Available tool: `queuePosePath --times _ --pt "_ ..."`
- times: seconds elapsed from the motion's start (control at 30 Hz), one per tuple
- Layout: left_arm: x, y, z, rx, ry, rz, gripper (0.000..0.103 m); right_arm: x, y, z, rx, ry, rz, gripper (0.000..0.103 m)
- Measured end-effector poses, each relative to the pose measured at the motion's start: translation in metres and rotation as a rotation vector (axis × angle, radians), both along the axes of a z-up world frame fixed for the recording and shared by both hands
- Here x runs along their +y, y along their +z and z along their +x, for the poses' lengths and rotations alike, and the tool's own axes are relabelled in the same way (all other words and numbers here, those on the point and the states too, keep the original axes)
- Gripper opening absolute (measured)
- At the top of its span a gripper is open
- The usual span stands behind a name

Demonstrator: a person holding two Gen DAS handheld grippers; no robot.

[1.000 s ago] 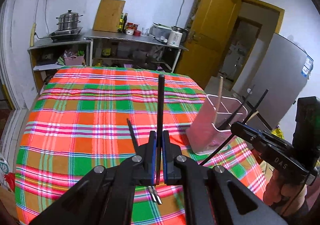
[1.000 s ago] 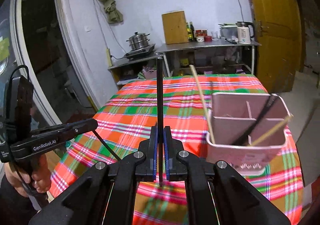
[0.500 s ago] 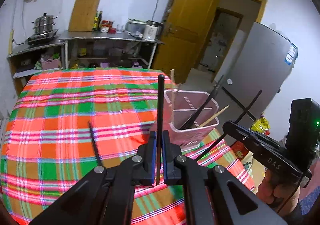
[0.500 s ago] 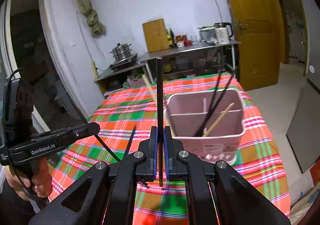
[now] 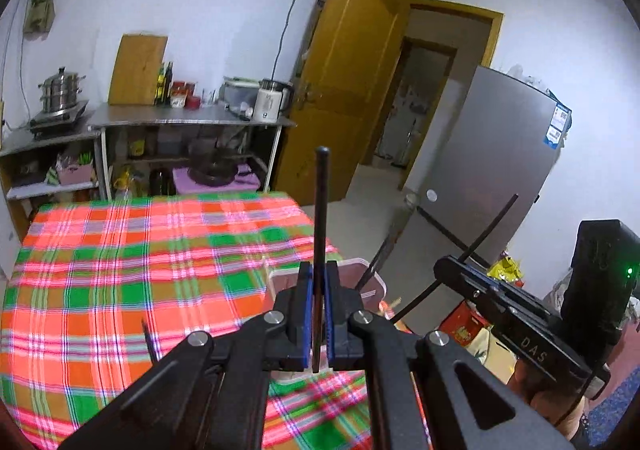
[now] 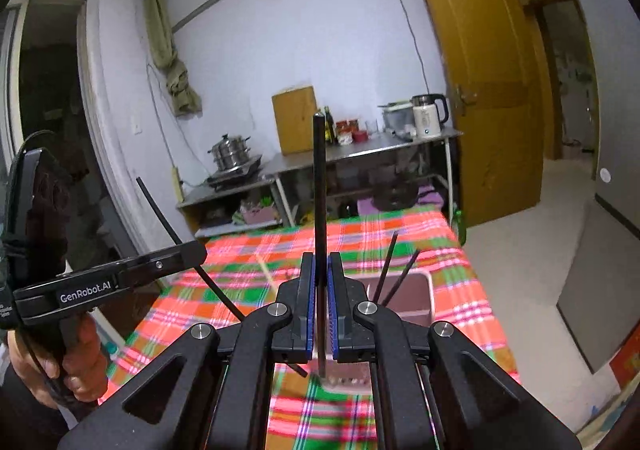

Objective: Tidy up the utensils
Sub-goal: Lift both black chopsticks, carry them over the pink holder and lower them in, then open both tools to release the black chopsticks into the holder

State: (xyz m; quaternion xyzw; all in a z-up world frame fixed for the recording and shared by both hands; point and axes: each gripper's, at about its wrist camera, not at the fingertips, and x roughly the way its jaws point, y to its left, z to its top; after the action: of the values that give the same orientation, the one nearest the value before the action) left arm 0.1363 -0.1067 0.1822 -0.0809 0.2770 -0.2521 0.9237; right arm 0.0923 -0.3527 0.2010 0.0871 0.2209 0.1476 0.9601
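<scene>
My left gripper (image 5: 316,314) is shut on a black chopstick (image 5: 321,209) that stands upright between its jaws. My right gripper (image 6: 319,310) is shut on another black chopstick (image 6: 319,189), also upright. The pink utensil holder (image 5: 372,282) sits just behind and below both grippers on the plaid tablecloth (image 5: 120,270); it also shows in the right wrist view (image 6: 412,298), with black chopsticks (image 6: 390,262) sticking out. One more black chopstick (image 5: 149,342) lies on the cloth to the left. Each gripper appears in the other's view: the right (image 5: 456,270), the left (image 6: 192,250).
A steel counter (image 5: 192,121) with a kettle, pot and bottles stands behind the table. A yellow door (image 5: 352,89) is open at the right, beside a grey fridge (image 5: 500,153). The table's right edge is close to the holder.
Both grippers have moved closer over the pink holder, which now lies low and partly hidden behind the jaws. Both still hold their chopsticks.
</scene>
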Motion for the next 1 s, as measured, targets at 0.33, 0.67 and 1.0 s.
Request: queuePosePath --times 0.33,0.67,1.0 --pt "-0.023 -0.007 0.031 -0.033 0.011 0.036 0.006 -0.008 -0.003 0.029 -0.017 -0.052 -0.002 0.005" --pt "-0.033 -0.048 0.048 0.006 -0.004 0.075 0.006 -0.005 -0.041 0.042 0.027 -0.045 -0.003 0.005" --pt "-0.036 -0.072 0.047 0.054 -0.022 0.102 0.007 0.0 -0.068 0.046 0.099 -0.019 -0.02 0.006"
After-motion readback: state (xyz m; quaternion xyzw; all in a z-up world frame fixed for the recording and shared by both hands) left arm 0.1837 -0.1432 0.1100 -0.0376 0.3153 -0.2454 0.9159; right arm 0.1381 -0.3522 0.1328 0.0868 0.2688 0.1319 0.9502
